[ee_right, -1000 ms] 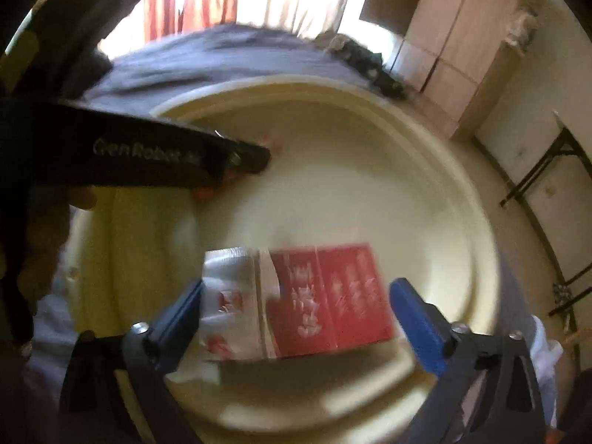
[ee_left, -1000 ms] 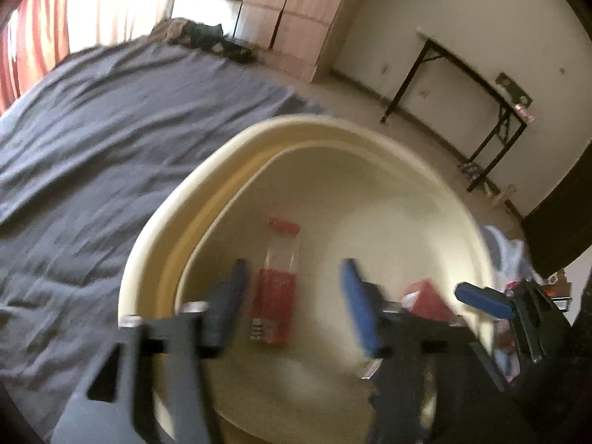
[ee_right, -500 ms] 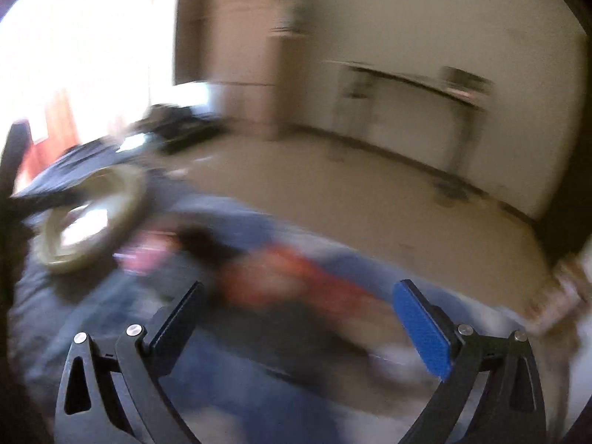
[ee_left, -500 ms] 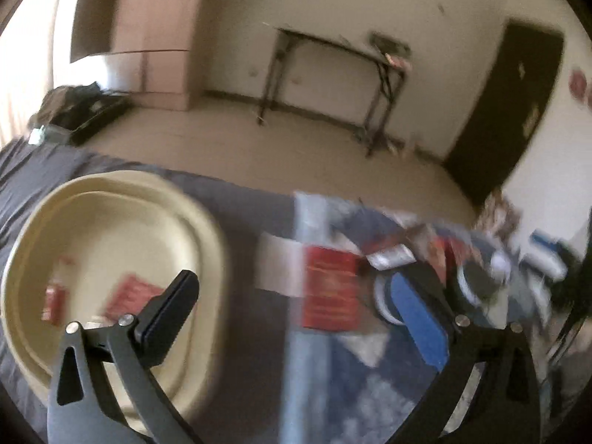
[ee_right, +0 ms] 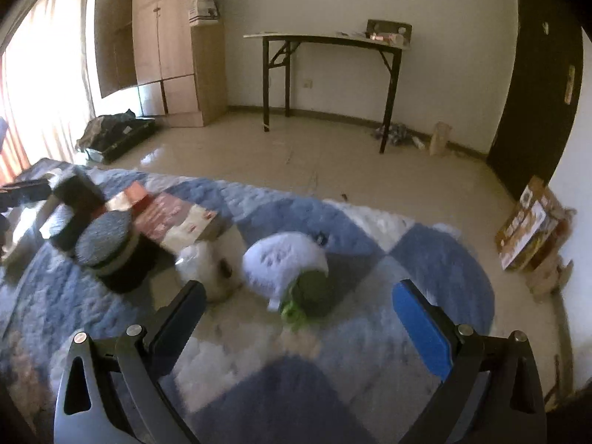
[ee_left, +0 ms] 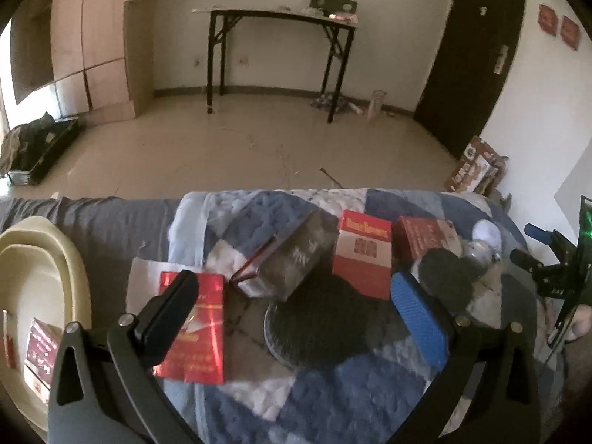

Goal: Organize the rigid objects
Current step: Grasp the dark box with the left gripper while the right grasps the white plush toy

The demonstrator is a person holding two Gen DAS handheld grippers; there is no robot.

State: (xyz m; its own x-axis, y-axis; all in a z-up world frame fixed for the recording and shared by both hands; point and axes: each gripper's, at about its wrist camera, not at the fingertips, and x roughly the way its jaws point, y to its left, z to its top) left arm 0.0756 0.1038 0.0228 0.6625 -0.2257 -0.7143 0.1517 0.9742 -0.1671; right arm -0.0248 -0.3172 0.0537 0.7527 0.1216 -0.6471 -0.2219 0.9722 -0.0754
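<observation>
The left hand-held gripper (ee_left: 292,314) hangs with its fingers spread wide and nothing between them, above a blue-and-white checked quilt (ee_left: 333,399) on a bed. Under its black finger (ee_left: 168,314) lies a flat red box (ee_left: 199,347), just beside a round dark disc (ee_left: 314,325). Behind these, a dark box with red edging (ee_left: 288,255) lies tilted, and an upright red-and-white carton (ee_left: 362,255) stands next to another red box (ee_left: 425,238). At the left edge, on a grey sheet (ee_left: 111,222), a cream plastic basin (ee_left: 74,277) holds a red-and-white carton (ee_left: 42,347).

The right hand-held gripper (ee_right: 299,318) is also spread wide and empty. Just beyond its fingers a white plush toy (ee_right: 285,259) lies on the quilt, touching a green object (ee_right: 310,292) that is too blurred to name. To the left are a second white item (ee_right: 207,270), a stack of round dark containers (ee_right: 107,244) and a flat red-and-white box (ee_right: 174,218).

Far off, past a bare tiled floor (ee_right: 296,155), a black-legged folding counter (ee_right: 329,40) stands against the wall.
</observation>
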